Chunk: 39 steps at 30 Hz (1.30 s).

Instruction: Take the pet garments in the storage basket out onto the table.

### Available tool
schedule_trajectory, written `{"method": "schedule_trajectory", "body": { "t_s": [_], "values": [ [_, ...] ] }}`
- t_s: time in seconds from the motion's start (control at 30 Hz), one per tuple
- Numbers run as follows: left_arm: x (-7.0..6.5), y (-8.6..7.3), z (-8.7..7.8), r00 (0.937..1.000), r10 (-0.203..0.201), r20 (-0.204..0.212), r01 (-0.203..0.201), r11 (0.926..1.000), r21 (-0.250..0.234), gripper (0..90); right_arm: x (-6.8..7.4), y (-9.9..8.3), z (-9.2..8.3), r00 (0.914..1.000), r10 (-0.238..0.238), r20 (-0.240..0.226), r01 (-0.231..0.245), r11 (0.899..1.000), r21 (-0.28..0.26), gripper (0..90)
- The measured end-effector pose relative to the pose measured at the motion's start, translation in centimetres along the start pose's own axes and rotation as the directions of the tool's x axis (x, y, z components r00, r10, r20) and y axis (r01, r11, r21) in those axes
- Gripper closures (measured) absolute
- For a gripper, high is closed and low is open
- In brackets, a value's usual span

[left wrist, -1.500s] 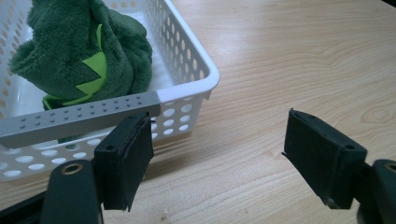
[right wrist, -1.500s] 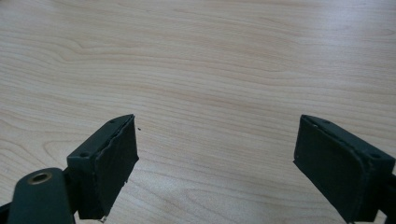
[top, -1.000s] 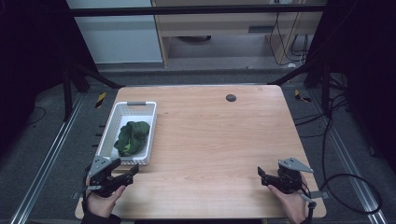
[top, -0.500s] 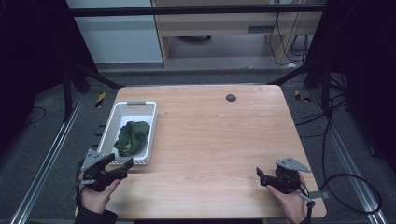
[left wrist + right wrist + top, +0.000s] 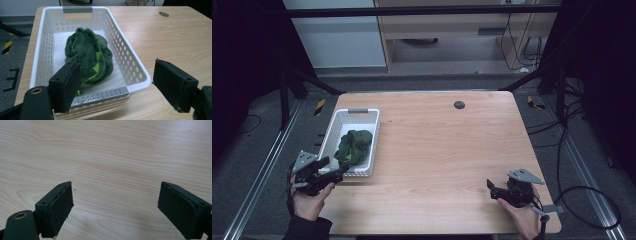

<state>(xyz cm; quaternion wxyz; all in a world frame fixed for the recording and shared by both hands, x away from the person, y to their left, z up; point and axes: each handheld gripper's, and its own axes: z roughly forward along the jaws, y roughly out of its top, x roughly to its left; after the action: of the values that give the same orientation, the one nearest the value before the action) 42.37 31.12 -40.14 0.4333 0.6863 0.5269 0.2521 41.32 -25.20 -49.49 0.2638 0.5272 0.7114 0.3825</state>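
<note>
Inside white basket (image 5: 130, 67) — green plush cloth (image 5: 87, 56), bunched; left hand-held gripper (image 5: 116, 85) near.

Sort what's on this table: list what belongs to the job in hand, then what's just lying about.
Belongs to the job:
- green plush cloth, bunched up inside the basket
- white perforated basket holding it
- left tool, jaws open, aimed at the basket's near end

Just there:
- right tool, open over bare wood
- dark round spot near the table's far edge
- wooden table
</note>
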Motion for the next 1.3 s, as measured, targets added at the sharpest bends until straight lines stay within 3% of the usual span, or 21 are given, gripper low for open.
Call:
{"method": "schedule_trajectory", "body": {
  "t_s": [0.73,1.3],
  "values": [
    [1.1,2.7,2.3,0.9993,0.026,-0.025,-0.025,0.9986,0.047,21.3,0.0,0.2,0.0,1.0000,0.000,-0.001,0.000,1.000,-0.002,12.7],
    [1.5,4.8,4.0,0.9951,0.088,-0.045,-0.081,0.9868,0.140,20.3,-0.1,0.2,0.0,1.0000,-0.001,-0.002,0.001,1.000,-0.002,12.7]
  ]
}}
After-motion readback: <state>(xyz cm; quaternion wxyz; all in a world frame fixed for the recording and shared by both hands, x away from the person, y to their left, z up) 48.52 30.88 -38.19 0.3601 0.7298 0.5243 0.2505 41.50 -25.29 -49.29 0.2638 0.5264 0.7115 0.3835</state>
